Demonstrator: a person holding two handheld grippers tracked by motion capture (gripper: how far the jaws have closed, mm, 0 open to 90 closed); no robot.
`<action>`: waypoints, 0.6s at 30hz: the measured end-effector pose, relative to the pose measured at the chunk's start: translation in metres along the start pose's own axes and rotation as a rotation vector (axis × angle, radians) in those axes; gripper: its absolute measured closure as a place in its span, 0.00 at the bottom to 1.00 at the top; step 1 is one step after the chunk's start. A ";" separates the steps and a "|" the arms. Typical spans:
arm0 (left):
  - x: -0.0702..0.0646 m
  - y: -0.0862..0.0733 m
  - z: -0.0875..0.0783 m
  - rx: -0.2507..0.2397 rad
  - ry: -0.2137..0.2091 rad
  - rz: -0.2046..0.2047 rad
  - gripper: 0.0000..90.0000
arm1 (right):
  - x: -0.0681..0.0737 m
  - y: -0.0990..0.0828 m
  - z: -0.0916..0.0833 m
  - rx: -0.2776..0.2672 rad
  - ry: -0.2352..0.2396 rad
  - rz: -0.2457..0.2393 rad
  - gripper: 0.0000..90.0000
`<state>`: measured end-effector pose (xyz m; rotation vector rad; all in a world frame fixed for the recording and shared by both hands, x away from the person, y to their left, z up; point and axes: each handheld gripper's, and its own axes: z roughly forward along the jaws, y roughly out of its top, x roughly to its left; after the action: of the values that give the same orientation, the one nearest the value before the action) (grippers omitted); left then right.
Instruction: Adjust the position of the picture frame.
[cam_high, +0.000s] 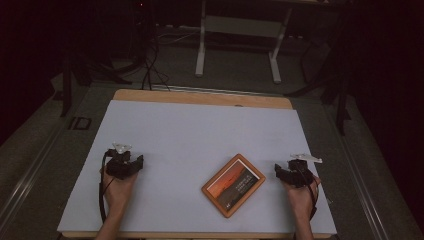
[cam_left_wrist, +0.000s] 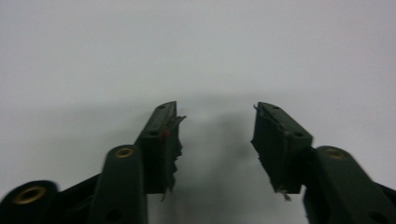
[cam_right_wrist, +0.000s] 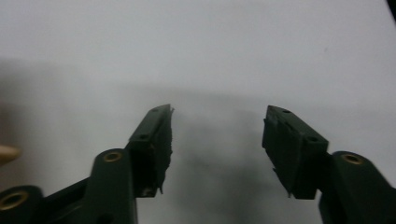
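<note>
A small book or framed picture (cam_high: 233, 184) with an orange border and a sunset cover lies flat and turned at an angle on the white sheet (cam_high: 200, 135), right of centre near the front. My left gripper (cam_high: 123, 161) rests at the front left of the sheet, well away from the book; its jaws stand apart with nothing between them (cam_left_wrist: 217, 126). My right gripper (cam_high: 295, 170) sits just to the right of the book, apart from it, and it too is open over bare sheet (cam_right_wrist: 217, 126).
The white sheet covers a wooden table (cam_high: 200, 97) whose edge shows at the back. Beyond it, on the dark floor, stand a white table frame (cam_high: 240, 45) and some cables (cam_high: 150, 65). A pale orange blur (cam_right_wrist: 7, 153) sits at the left edge of the right gripper view.
</note>
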<state>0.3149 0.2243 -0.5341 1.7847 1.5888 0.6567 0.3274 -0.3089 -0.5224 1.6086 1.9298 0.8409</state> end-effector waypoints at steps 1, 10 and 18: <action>0.000 0.001 -0.003 -0.011 -0.020 0.011 0.58 | 0.000 0.001 -0.003 -0.005 0.009 -0.011 0.48; -0.013 0.007 -0.011 -0.022 -0.204 0.119 0.60 | 0.005 0.005 -0.018 0.018 0.074 -0.111 0.48; -0.019 0.009 -0.017 -0.030 -0.324 0.196 0.64 | 0.014 0.005 -0.025 0.039 0.111 -0.191 0.53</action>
<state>0.3063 0.2069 -0.5151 1.9278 1.1947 0.4473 0.3108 -0.2980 -0.5011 1.3973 2.1495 0.8330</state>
